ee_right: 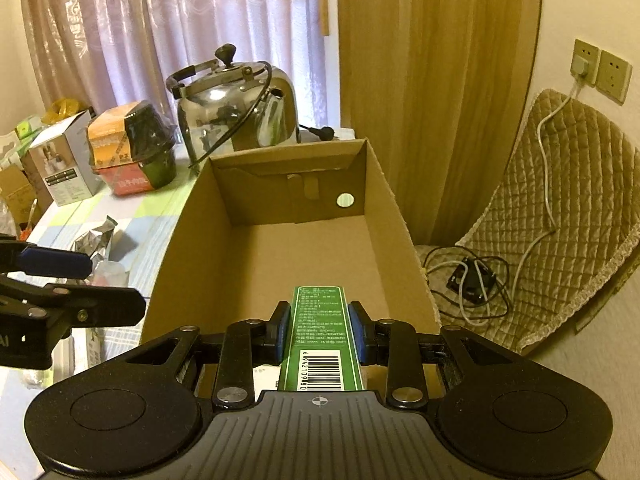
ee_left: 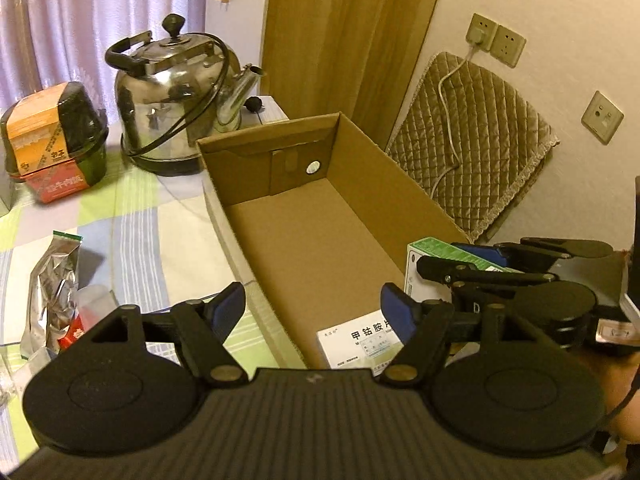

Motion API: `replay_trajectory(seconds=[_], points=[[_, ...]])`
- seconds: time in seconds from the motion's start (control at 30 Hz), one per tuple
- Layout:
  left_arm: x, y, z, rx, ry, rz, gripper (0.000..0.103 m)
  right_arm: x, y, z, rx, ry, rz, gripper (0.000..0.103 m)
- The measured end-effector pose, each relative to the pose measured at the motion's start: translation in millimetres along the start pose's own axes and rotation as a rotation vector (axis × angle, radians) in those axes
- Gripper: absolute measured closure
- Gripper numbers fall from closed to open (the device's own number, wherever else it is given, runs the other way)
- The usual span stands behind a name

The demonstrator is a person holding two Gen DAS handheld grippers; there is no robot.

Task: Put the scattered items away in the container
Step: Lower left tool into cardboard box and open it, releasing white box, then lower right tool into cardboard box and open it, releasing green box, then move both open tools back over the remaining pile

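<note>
- Green-and-white carton point(ee_right: 319, 336) sat clamped between the right gripper point(ee_right: 319, 334) pads, over the cardboard box point(ee_right: 400, 216) ahead.
- Left gripper point(ee_left: 313, 308) hung spread wide, holding nothing, a white packet point(ee_left: 356, 344) below it.

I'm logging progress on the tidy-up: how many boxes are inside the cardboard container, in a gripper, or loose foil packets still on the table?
White box lying in the container: 1
Green box held in the right gripper: 1
Foil packets on the table: 1
Total: 3

pale lilac curtains point(ee_right: 160, 32) hang left of the wooden panel point(ee_right: 436, 92); right of it, a cream wall point(ee_right: 592, 4) with sockets point(ee_right: 600, 68) above a quilted chair point(ee_right: 556, 216).
</note>
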State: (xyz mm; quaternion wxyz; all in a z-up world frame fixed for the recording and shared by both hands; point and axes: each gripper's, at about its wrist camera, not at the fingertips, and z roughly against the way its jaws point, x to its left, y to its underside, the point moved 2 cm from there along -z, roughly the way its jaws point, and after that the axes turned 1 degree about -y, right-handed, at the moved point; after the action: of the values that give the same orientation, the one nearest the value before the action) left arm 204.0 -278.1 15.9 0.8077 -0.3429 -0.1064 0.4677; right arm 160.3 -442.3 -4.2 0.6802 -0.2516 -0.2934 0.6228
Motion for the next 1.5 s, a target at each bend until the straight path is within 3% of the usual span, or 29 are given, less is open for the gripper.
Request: replay_trajectory(seconds=[0.37,0.4,0.43,0.47,1.0,1.1,1.17,1.5], points=[[21,8,9,-0.008,-0.013,0.037,0.029,10,-9,-5,-0.064,-0.015,0.034,0.066],[23,9,10,-0.009,-0.016,0.040,0.029,10,-9,-4,-0.069,-0.009,0.030,0.056],[25,10,11,-0.009,-0.018,0.044,0.029,10,-9,-2,-0.079,-0.002,0.024,0.023],[27,12,12,-0.008,-0.020,0.048,0.029,10,-8,0,-0.094,0.003,0.019,0.017],[47,39,50,-0.029,-0.061,0.082,0.023,38,1,36,-0.097,-0.018,0.026,0.017],[53,46,62,-0.046,-0.090,0.083,0.020,47,3,43,-0.096,-0.021,0.033,0.016],[58,53,69,-0.052,-0.111,0.089,0.017,55,5,48,-0.109,-0.016,0.045,0.000],[92,90,104,-0.069,-0.237,0.136,0.006,99,13,73,-0.172,-0.047,0.118,0.000]])
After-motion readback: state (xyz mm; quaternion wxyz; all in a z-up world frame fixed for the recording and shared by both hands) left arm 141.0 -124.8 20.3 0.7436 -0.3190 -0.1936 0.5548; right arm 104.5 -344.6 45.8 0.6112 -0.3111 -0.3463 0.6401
